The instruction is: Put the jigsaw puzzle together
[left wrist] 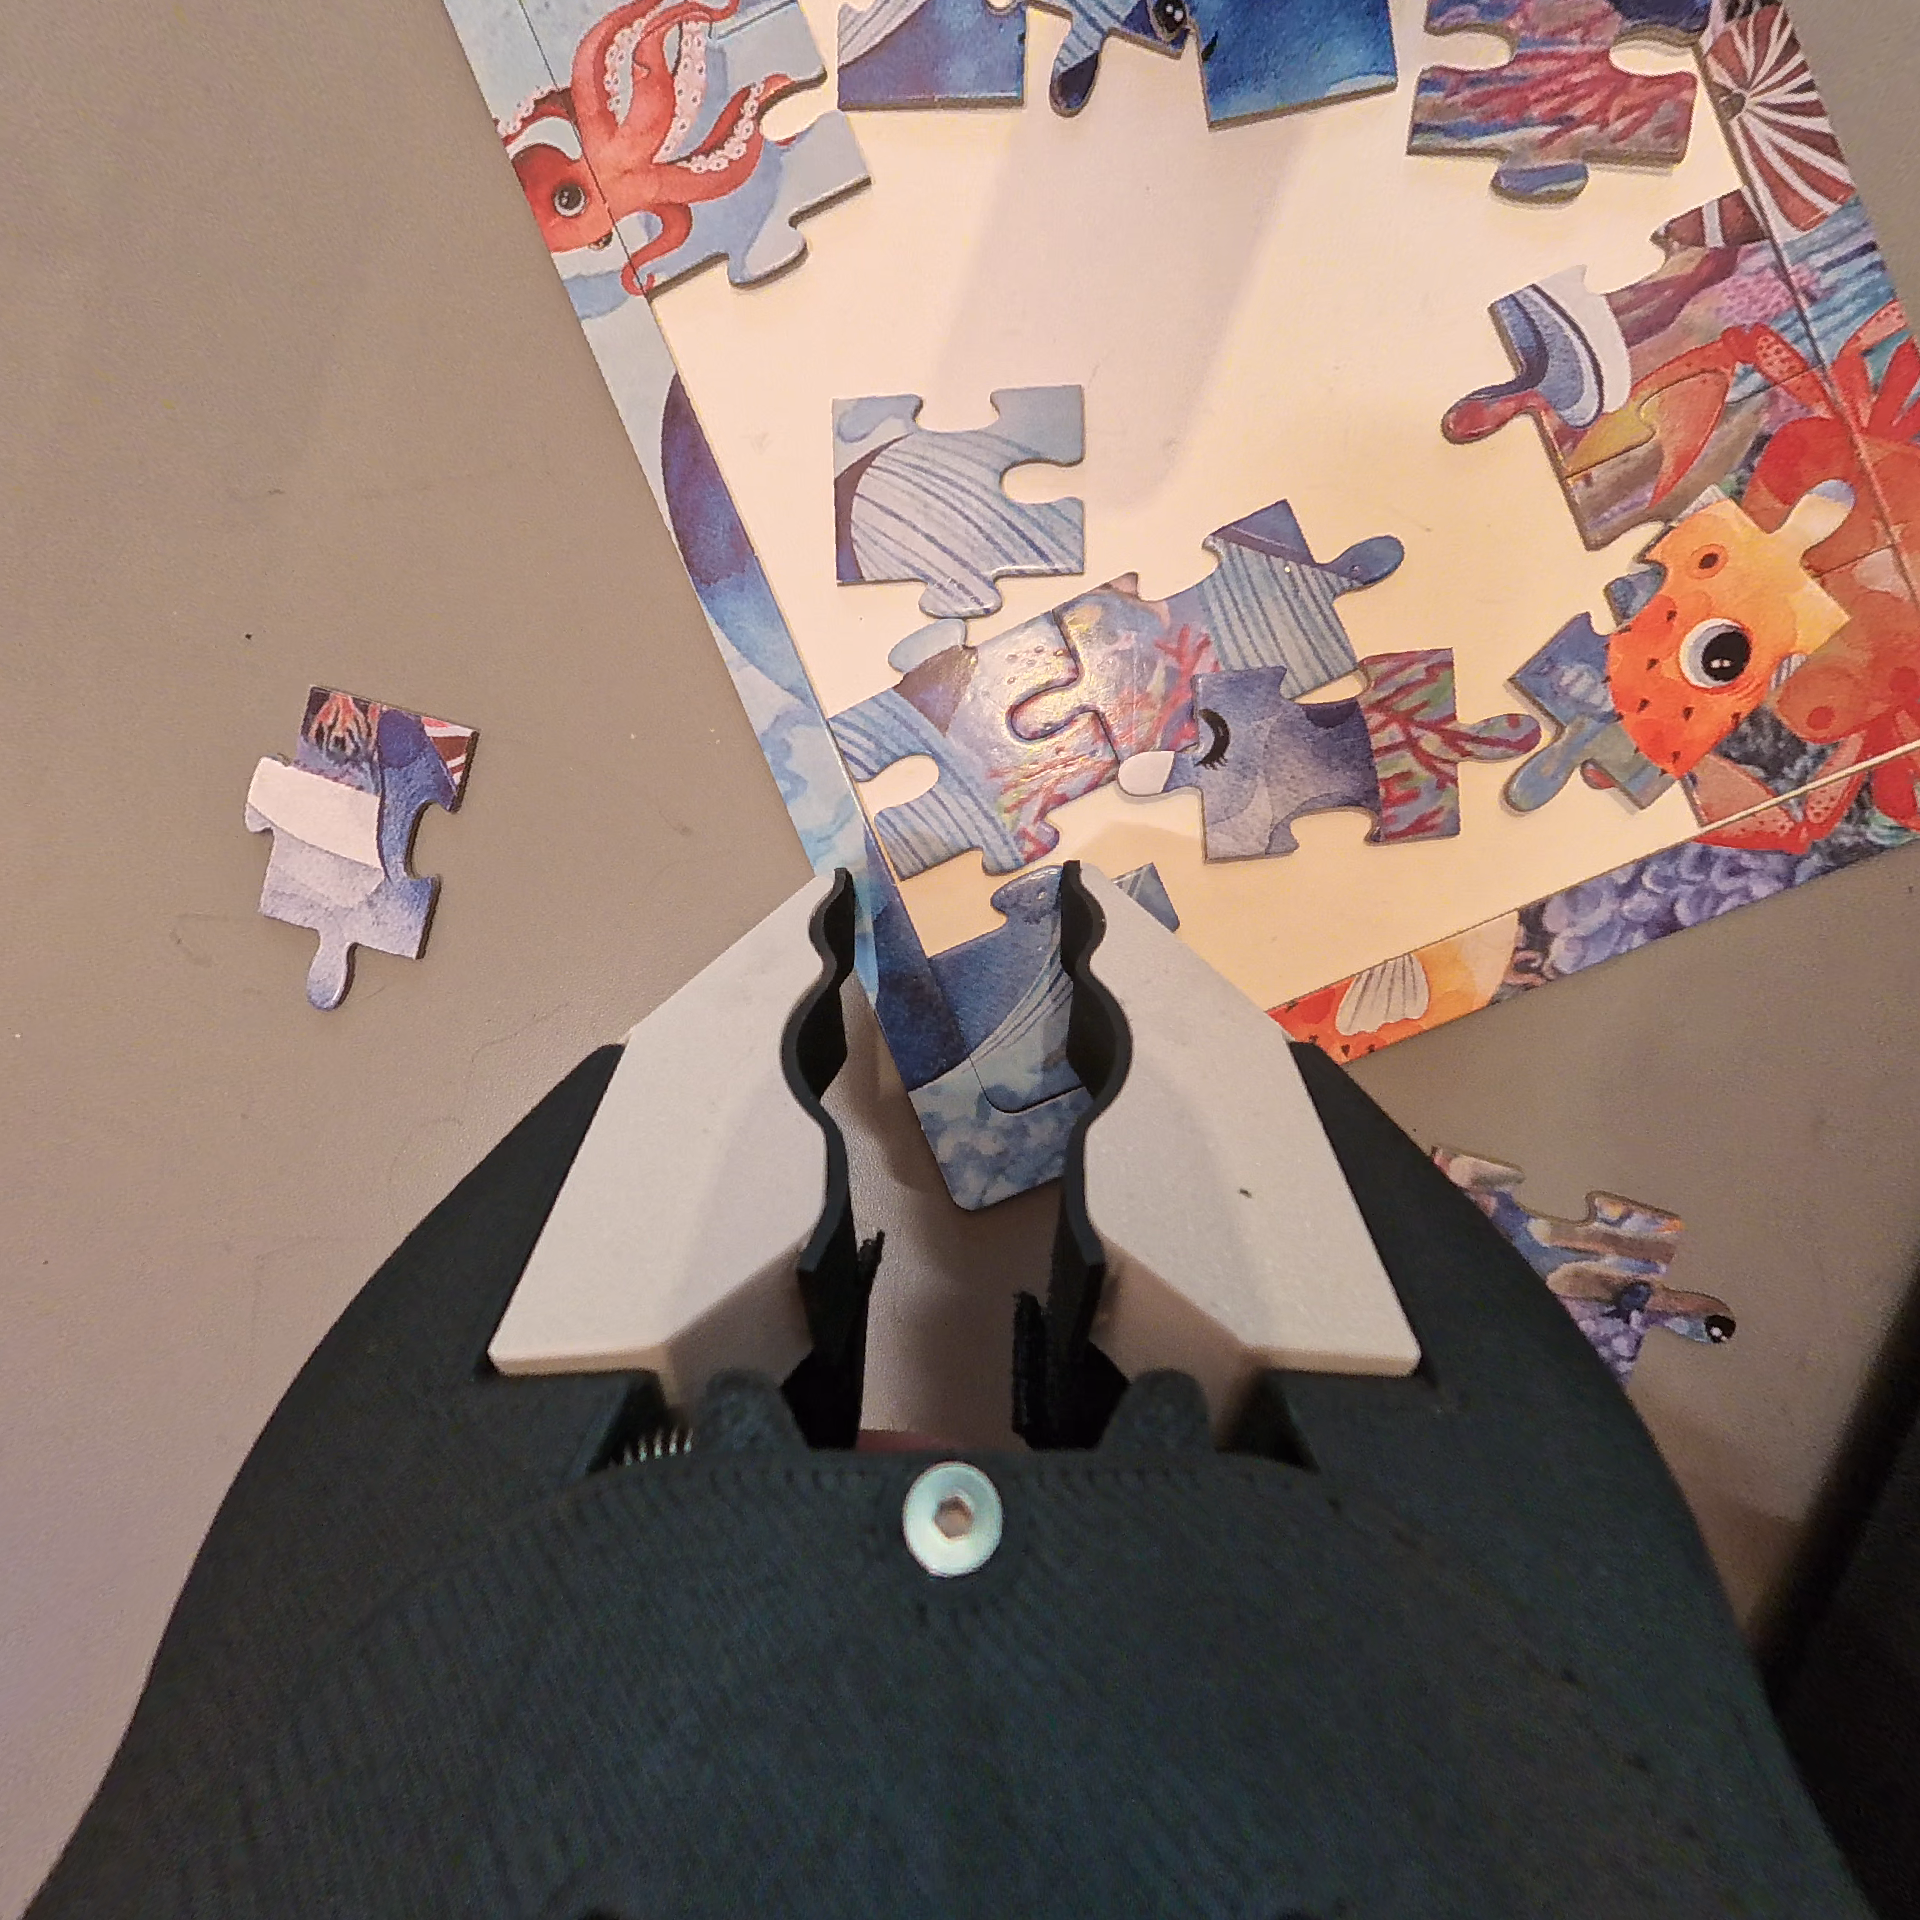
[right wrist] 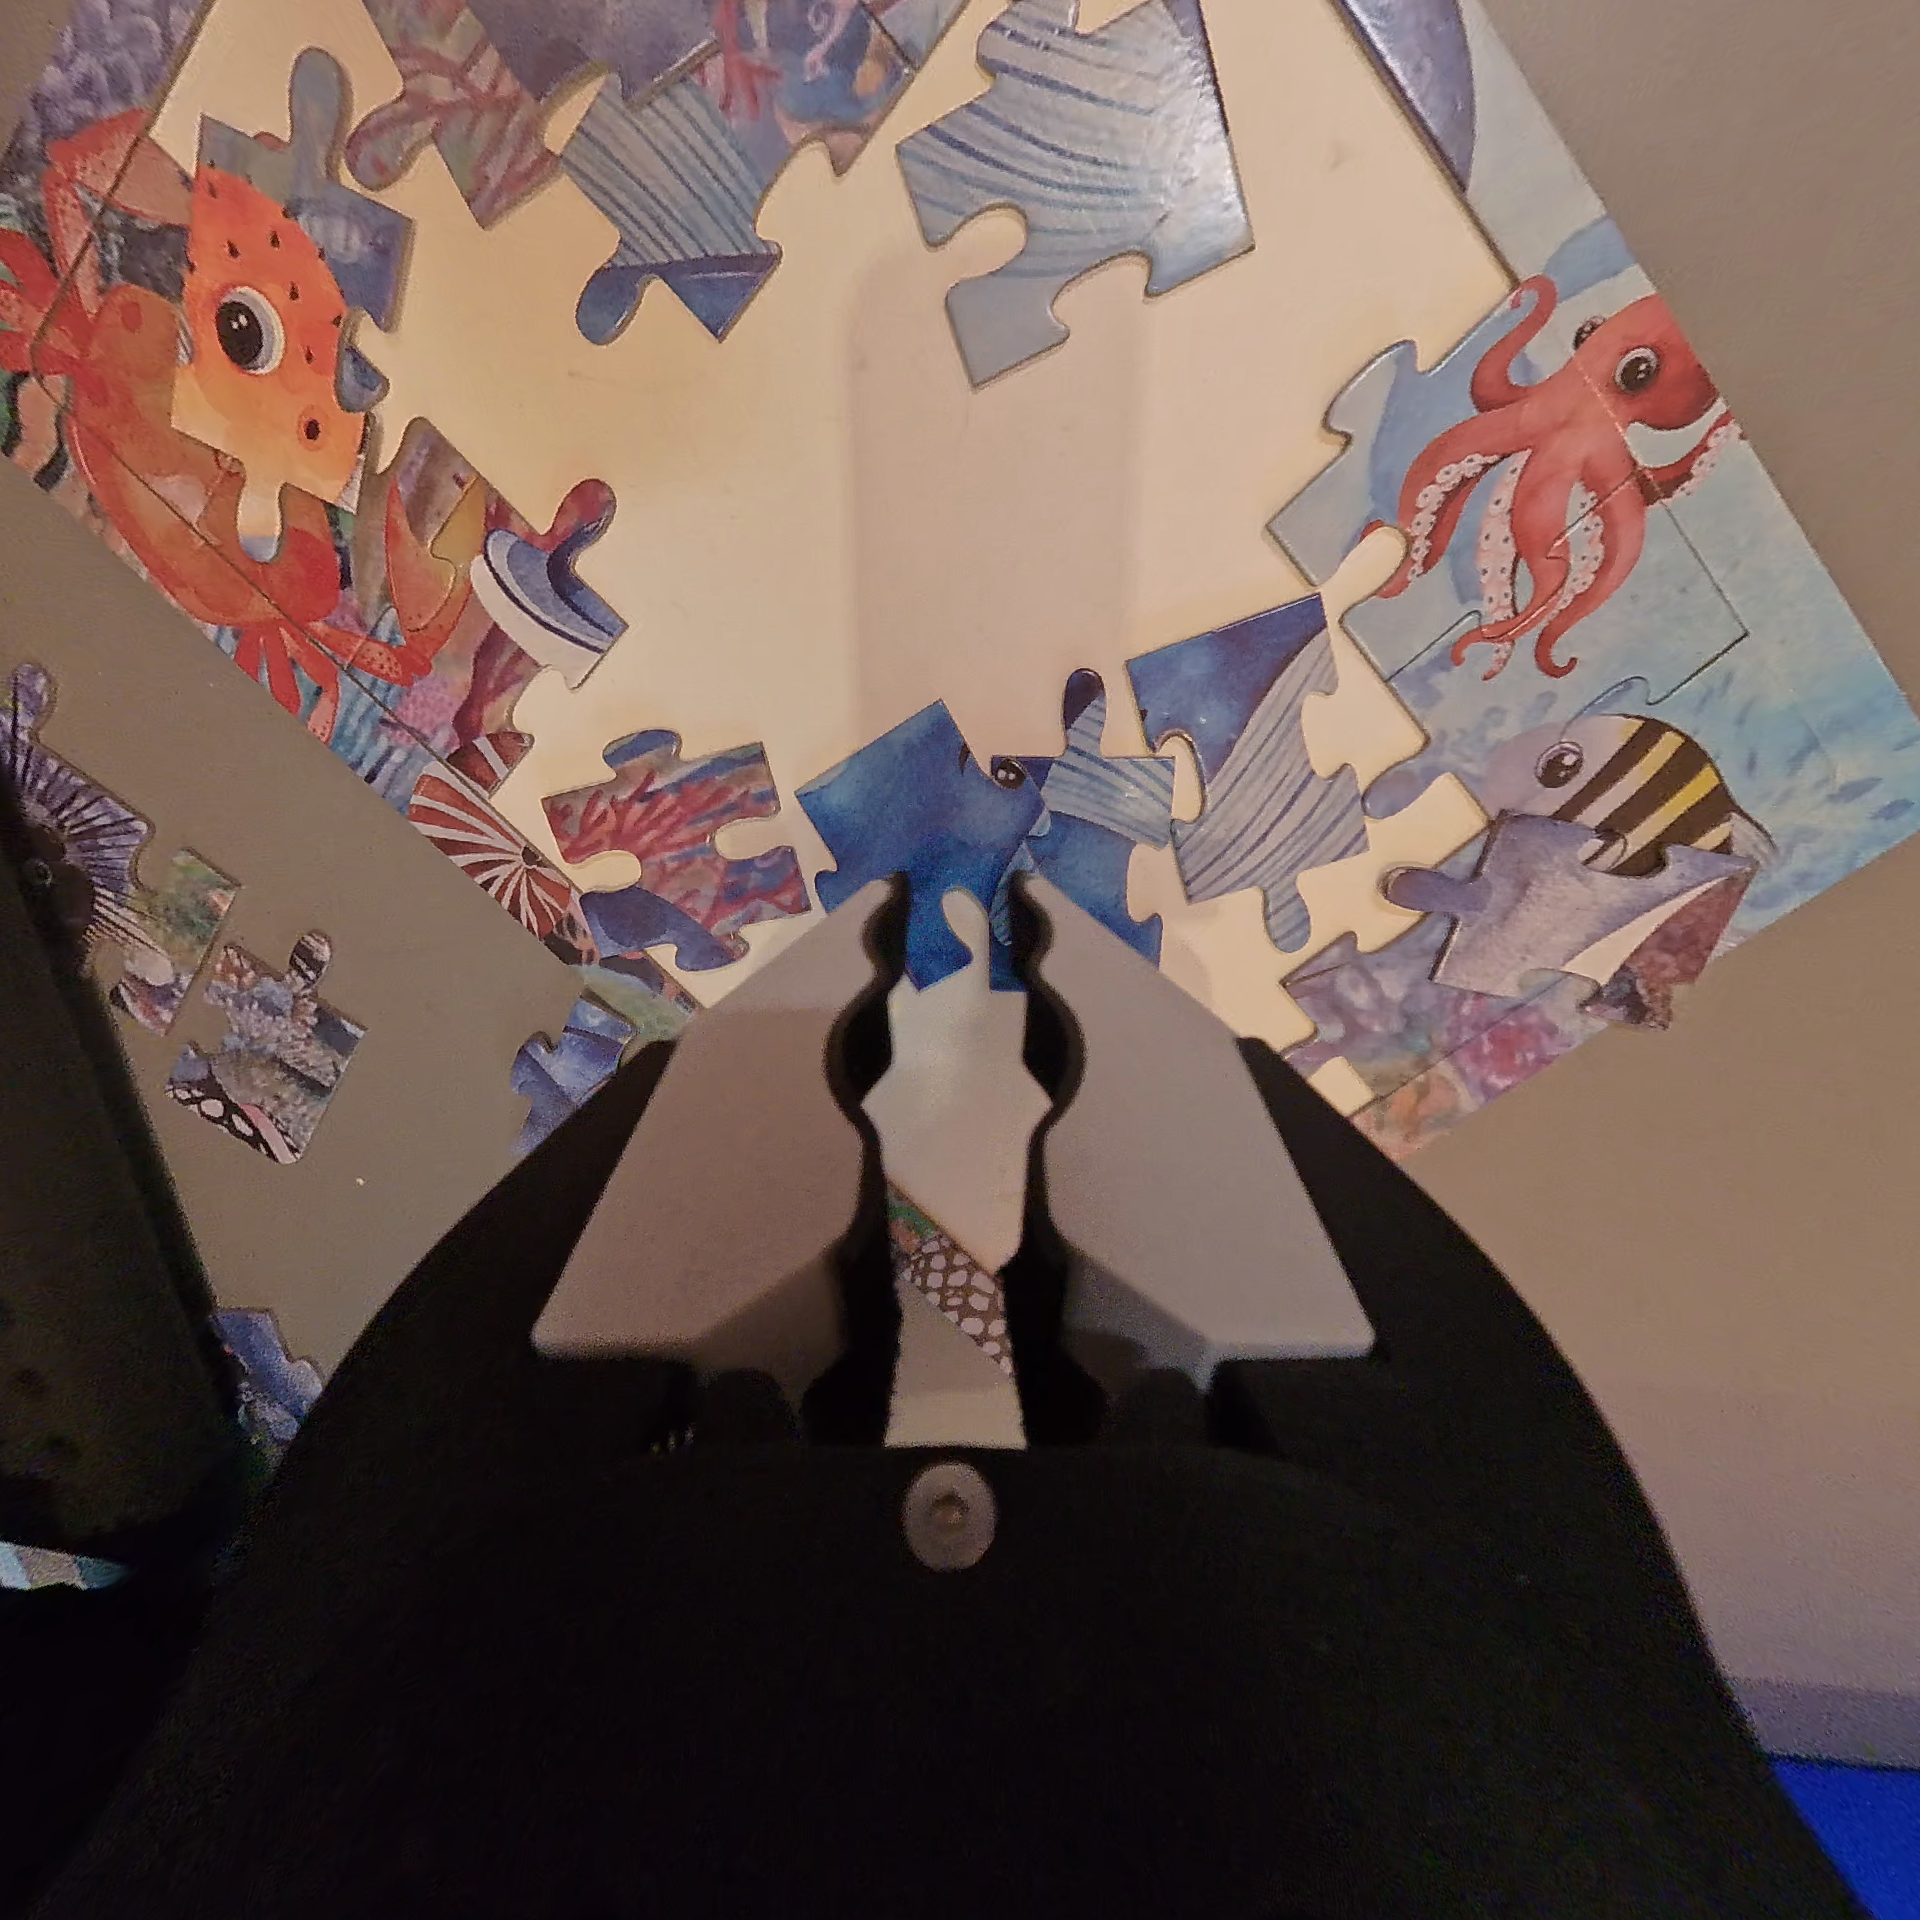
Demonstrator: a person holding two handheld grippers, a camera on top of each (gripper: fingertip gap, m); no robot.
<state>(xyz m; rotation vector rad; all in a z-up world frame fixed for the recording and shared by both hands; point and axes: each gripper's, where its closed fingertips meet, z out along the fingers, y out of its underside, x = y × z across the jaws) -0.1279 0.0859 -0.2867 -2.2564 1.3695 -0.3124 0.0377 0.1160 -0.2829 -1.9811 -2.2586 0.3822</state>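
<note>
The puzzle board (left wrist: pixel 1195 312) lies on a grey table, its cream middle partly filled. My left gripper (left wrist: pixel 956 881) is open over the board's near corner, with a blue piece (left wrist: pixel 977 987) seated in the frame between its fingers. A striped whale piece (left wrist: pixel 956 499) and a joined cluster (left wrist: pixel 1091 727) lie just beyond. My right gripper (right wrist: pixel 961 888) is closed to a narrow gap on the lower tabs of a dark blue piece with an eye (right wrist: pixel 914 821), at the near edge of the board (right wrist: pixel 831 468). A striped blue piece (right wrist: pixel 1101 810) overlaps it on the right.
Loose pieces lie on the table off the board: one to the left (left wrist: pixel 353 831), one to the right (left wrist: pixel 1590 1278), others (right wrist: pixel 260 1049) beside a dark object (right wrist: pixel 62 1143). The octopus (right wrist: pixel 1538 457) and orange fish (right wrist: pixel 270 312) sit at the board's edges. The tips of one gripper are about 15 cm away from the tips of the other.
</note>
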